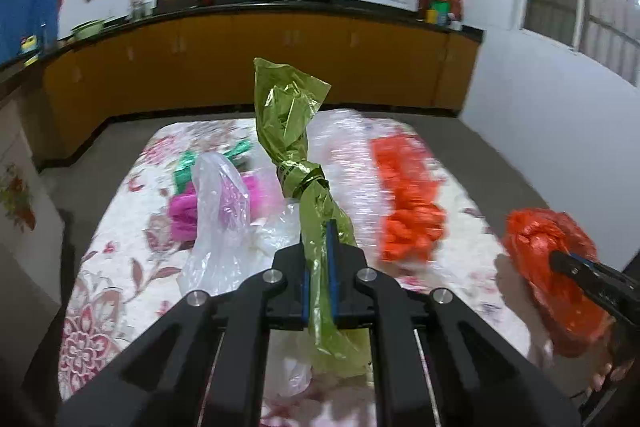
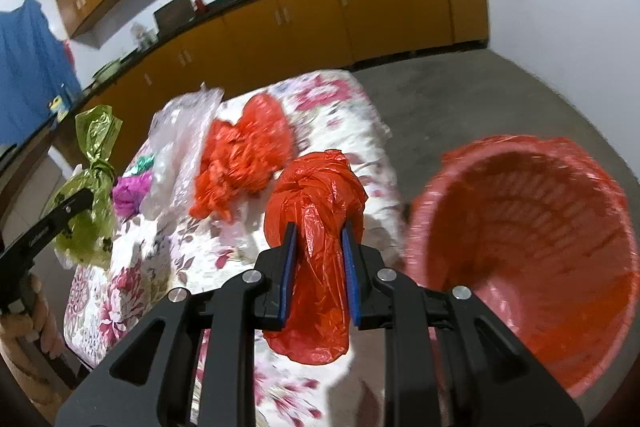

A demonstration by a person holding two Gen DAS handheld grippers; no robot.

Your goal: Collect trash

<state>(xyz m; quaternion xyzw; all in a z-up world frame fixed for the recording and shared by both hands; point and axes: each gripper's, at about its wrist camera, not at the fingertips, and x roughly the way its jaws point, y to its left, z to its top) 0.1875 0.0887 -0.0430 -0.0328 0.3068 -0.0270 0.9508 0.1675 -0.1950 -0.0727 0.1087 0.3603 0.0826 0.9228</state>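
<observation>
My left gripper (image 1: 318, 233) is shut on a knotted green plastic bag (image 1: 292, 131) and holds it above the floral-cloth table (image 1: 120, 227); the bag also shows in the right wrist view (image 2: 94, 163). My right gripper (image 2: 319, 231) is shut on a bunched red plastic bag (image 2: 316, 195), held above the table's right edge, left of a red plastic basket (image 2: 532, 259). The red bag and right gripper also show in the left wrist view (image 1: 548, 251). On the table lie a clear bag (image 1: 218, 203), a pink bag (image 1: 184, 211), a green foil scrap (image 1: 188, 167) and another red bag (image 1: 408, 203).
Orange kitchen cabinets (image 1: 260, 67) with a dark counter run behind the table. A white wall (image 1: 560, 147) stands to the right. Grey floor (image 2: 460, 95) lies between the table, the basket and the cabinets.
</observation>
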